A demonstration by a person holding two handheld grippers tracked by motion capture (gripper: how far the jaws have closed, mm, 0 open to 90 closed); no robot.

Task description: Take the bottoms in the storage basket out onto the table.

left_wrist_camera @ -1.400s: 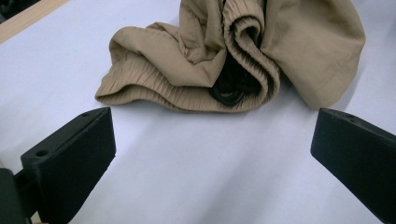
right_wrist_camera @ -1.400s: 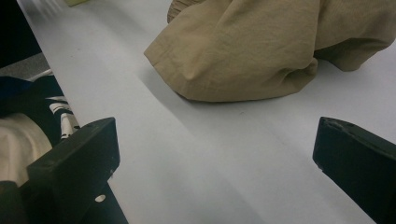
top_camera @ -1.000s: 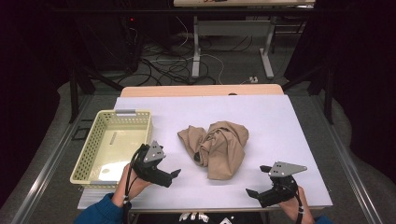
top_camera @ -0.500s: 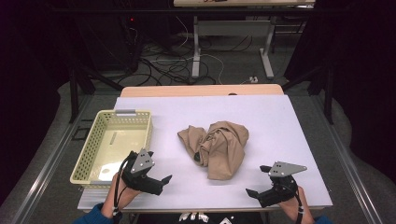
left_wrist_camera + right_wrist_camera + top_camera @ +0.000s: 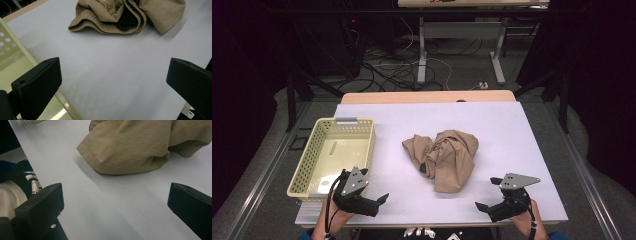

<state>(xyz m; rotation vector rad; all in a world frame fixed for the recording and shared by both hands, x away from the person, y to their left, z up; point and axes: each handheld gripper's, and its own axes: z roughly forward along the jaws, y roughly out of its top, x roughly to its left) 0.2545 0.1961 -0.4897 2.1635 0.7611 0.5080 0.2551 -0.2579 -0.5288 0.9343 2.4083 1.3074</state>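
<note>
Currently I hold both grippers low at the table's near edge, jaws spread wide and empty: left gripper (image 5: 379,199) at 7 o'clock, right gripper (image 5: 481,206) at 5 o'clock. Between them, well apart at centre, lies the crumpled tan garment (image 5: 443,156), leaving both approach lines unobstructed. A yellow perforated basket (image 5: 300,172) sits at 9 o'clock.

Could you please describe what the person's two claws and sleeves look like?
Both the left claw and right claw are black, with two blocky jaws. Each carries a grey three-cornered plate on top and trails a thin black cable along the wrist. The sleeves look blue.
</note>
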